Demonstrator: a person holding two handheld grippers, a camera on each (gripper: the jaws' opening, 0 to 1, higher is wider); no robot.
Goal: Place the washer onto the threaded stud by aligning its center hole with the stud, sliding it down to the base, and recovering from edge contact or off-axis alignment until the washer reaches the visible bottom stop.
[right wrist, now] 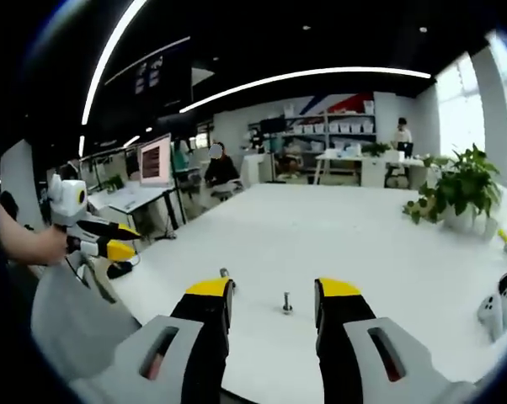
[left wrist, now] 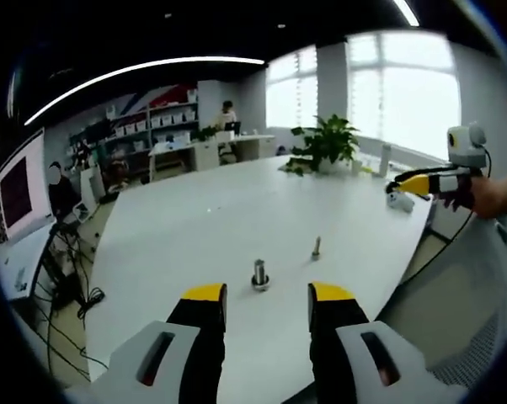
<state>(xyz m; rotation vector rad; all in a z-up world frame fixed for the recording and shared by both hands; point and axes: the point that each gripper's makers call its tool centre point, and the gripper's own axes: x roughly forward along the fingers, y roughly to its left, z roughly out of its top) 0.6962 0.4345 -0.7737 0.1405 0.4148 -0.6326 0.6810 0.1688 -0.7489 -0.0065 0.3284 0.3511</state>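
Observation:
Two small metal pieces stand on the white table [left wrist: 194,227]. The nearer one is a short thick stud [left wrist: 260,274] with a wider ring at its foot. The farther one is a thin threaded stud [left wrist: 316,247]. My left gripper [left wrist: 268,307] is open just short of the thick stud, nothing between its jaws. My right gripper [right wrist: 274,307] is open too, and the thin stud [right wrist: 286,303] stands just past its gap. The thick stud [right wrist: 224,273] peeks from behind its left jaw. A loose washer is too small to make out. Each view catches the other gripper [left wrist: 426,183] [right wrist: 106,240], hand-held beyond the table edge.
A potted plant [left wrist: 325,143] [right wrist: 460,189] stands at the table's far side, with a bottle [left wrist: 385,158] beside it. White controllers [right wrist: 498,307] lie near the table's edge. A mesh chair [left wrist: 472,311] is close by. Desks, monitors and seated people fill the room behind.

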